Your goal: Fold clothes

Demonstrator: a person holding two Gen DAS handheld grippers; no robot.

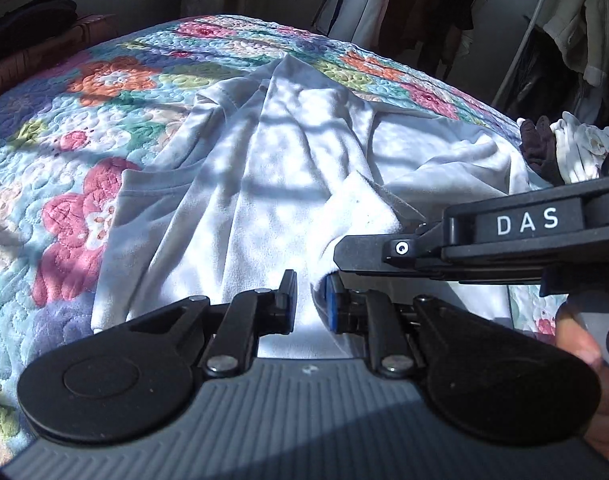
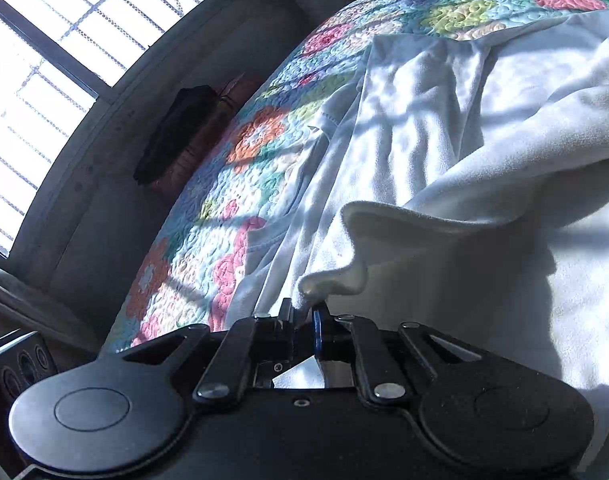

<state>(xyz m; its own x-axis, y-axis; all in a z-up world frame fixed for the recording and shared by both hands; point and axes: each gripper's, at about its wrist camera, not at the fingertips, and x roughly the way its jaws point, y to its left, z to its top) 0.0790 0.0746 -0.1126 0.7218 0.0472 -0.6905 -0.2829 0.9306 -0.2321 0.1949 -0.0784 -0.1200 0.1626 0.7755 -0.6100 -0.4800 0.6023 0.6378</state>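
With both grippers — left gripper [image 1: 309, 300] and right gripper [image 2: 304, 314] — clenched on the white T-shirt's [image 1: 264, 168] hem at lower centre, we risk thin cloth slipping, skewing the fold.

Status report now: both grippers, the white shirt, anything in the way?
Right gripper shut on white shirt edge. Left gripper narrow, grip unclear. Shirt half-folded on quilt. Nothing blocking.

A bed under a floral quilt [image 1: 116, 80] fills the room's middle, dappled with sun and barred shadow. Behind it hang clothes on a rack [image 1: 520, 40] (coats, pale and dark). A barred window [image 2: 64, 40] glares white – its wall [image 2: 116, 208] grey and dim. A dark bundle [image 1: 28, 20] sits by the bed.
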